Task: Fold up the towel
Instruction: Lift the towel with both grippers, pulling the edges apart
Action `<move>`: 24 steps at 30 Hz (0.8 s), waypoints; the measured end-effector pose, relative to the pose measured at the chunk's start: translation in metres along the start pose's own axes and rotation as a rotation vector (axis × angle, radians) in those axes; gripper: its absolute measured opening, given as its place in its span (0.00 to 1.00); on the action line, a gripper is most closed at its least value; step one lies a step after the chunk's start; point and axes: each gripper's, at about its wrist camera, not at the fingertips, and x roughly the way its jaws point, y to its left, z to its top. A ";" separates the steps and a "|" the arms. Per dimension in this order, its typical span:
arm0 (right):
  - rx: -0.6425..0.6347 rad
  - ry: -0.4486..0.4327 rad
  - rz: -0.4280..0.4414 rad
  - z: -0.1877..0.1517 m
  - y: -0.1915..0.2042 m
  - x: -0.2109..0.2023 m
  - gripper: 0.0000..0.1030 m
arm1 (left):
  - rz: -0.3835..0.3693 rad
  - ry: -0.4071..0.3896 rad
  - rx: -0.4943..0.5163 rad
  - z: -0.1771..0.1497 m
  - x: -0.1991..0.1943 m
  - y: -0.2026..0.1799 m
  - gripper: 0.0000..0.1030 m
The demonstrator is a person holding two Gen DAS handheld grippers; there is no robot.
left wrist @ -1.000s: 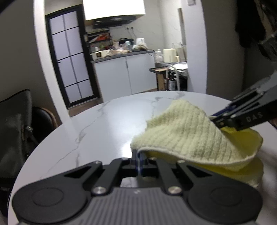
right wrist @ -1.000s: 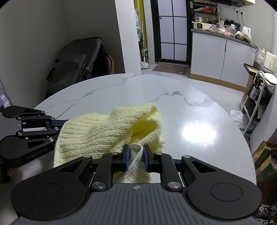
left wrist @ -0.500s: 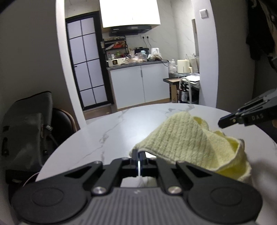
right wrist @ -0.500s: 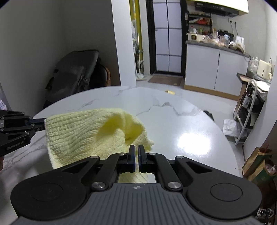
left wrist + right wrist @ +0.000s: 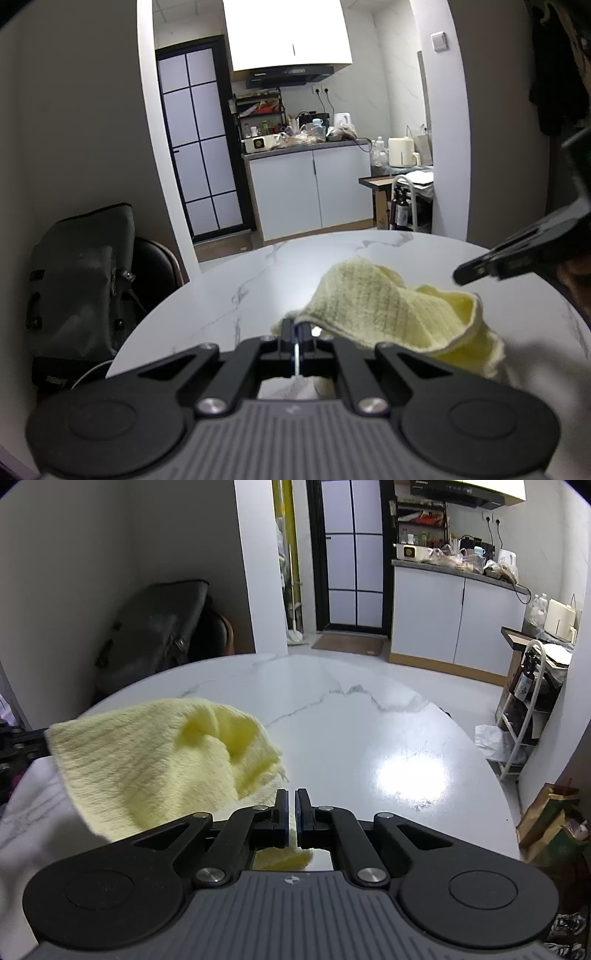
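A pale yellow ribbed towel (image 5: 388, 310) hangs bunched above the round white marble table (image 5: 258, 280). My left gripper (image 5: 297, 328) is shut on one corner of the towel and holds it up. In the right wrist view the towel (image 5: 147, 760) drapes to the left, its far corner held at the left edge by the left gripper (image 5: 22, 738). My right gripper (image 5: 291, 805) has its jaws nearly closed with nothing between the tips; a bit of towel shows below them. The right gripper also shows in the left wrist view (image 5: 480, 271), apart from the cloth.
A dark bag on a chair (image 5: 85, 280) stands left of the table. Beyond the table are white kitchen cabinets (image 5: 306, 192), a black-framed door (image 5: 351, 565) and a wire rack with bottles (image 5: 528, 701). A paper bag (image 5: 550, 816) sits on the floor at right.
My right gripper has let go of the towel edge and shut empty. Both grippers rose; my left gripper lifted its corner, and the towel slid left of the right gripper.
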 end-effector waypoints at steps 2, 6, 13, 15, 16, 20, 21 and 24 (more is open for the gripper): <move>0.028 0.002 0.024 0.001 -0.002 0.003 0.21 | 0.005 0.006 -0.005 -0.004 -0.001 -0.002 0.01; 0.067 -0.013 0.043 0.006 -0.005 0.007 0.38 | 0.005 0.017 -0.008 -0.009 -0.007 -0.008 0.01; 0.050 0.045 0.031 0.013 0.005 0.030 0.38 | -0.008 0.015 -0.050 -0.018 -0.011 -0.012 0.01; 0.040 0.061 0.028 0.012 0.007 0.034 0.38 | -0.017 0.020 -0.056 -0.021 -0.011 -0.013 0.01; 0.014 0.067 0.024 0.011 0.010 0.035 0.35 | -0.020 0.023 -0.058 -0.022 -0.011 -0.013 0.01; -0.024 0.080 0.009 0.006 0.014 0.035 0.06 | -0.032 0.024 -0.065 -0.024 -0.011 -0.013 0.01; -0.026 0.079 0.007 0.006 0.014 0.034 0.04 | -0.034 0.022 -0.068 -0.024 -0.011 -0.012 0.01; -0.029 0.060 -0.003 0.002 0.013 0.026 0.03 | -0.041 0.013 -0.074 -0.023 -0.013 -0.009 0.01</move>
